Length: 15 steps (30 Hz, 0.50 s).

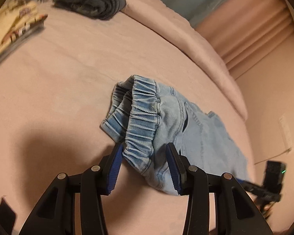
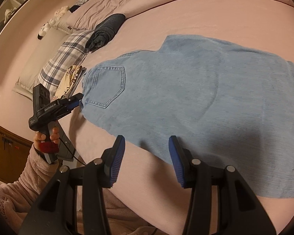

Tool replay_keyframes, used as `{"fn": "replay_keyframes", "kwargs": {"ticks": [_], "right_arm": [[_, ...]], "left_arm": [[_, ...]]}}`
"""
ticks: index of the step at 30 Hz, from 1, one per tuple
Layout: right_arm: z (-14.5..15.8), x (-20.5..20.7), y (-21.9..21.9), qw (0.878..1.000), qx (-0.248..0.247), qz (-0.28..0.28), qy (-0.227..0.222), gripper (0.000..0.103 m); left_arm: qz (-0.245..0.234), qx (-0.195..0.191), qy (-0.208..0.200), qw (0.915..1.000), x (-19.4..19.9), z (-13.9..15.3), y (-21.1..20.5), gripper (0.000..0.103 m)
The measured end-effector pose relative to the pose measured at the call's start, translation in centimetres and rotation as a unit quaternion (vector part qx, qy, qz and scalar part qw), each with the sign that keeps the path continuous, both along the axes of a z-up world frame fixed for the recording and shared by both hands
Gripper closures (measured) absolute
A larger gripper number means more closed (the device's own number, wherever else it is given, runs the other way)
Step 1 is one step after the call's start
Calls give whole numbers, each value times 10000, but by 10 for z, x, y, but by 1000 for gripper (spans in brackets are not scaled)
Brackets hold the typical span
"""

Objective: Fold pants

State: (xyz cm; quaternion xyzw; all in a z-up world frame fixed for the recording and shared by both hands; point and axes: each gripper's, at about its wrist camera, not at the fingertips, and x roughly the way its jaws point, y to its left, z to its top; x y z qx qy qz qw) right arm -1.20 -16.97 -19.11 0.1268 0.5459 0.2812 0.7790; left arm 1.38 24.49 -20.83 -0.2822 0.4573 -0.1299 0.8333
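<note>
Light blue denim pants (image 2: 196,90) lying on the pink bed (image 2: 215,13), back pocket (image 2: 109,86) facing up, legs running away from the waistband (image 1: 141,121) toward the foot end. They are looking doubled lengthwise already, one leg over the other, though the fisheye is making that hard to be sure of. No crosswise fold showing yet: the cloth is lying long and flat

Left gripper (image 1: 145,168) sitting at the waistband end, its blue fingers (image 1: 113,168) standing apart on either side of the elastic hem. The near corner of the waistband is lying between them; one finger is brushing the gathered edge, the other standing just off the cloth, so I am not reading a firm clamp. From the other view this gripper is reaching the waistband just beside the pocket

Right gripper (image 2: 147,158) hovering over the near long edge of the pants, further from the waistband, fingers apart, nothing between them

Beyond the waistband: a rolled dark garment (image 2: 105,31), a plaid pillow (image 2: 68,56) just beside it, a pale printed cloth (image 2: 68,80) touching the waistband end

Judging progress: early to middle. Remaining, as I am seeing it: pinching both ends, bringing the leg end over toward the waistband once or twice, smoothing
</note>
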Motion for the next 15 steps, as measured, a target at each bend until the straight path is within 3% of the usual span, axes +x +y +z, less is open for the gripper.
{"fn": "replay_keyframes", "kwargs": {"ticks": [5,7,11,15], "right_arm": [[-2,-1,6,10000,-47,27,24,56],[-2,-1,9,10000,-76,46,15,56],[-1,0,14,9999,-147,45,-15,56],[0,8,25,9995,-279,63,-133,56]], "left_arm": [[-85,287,211,9993,5,-7,-2,76],[-65,186,105,9997,5,3,-4,93],[203,534,-114,9983,5,27,-6,94],[434,868,-754,9924,6,63,-10,95]]}}
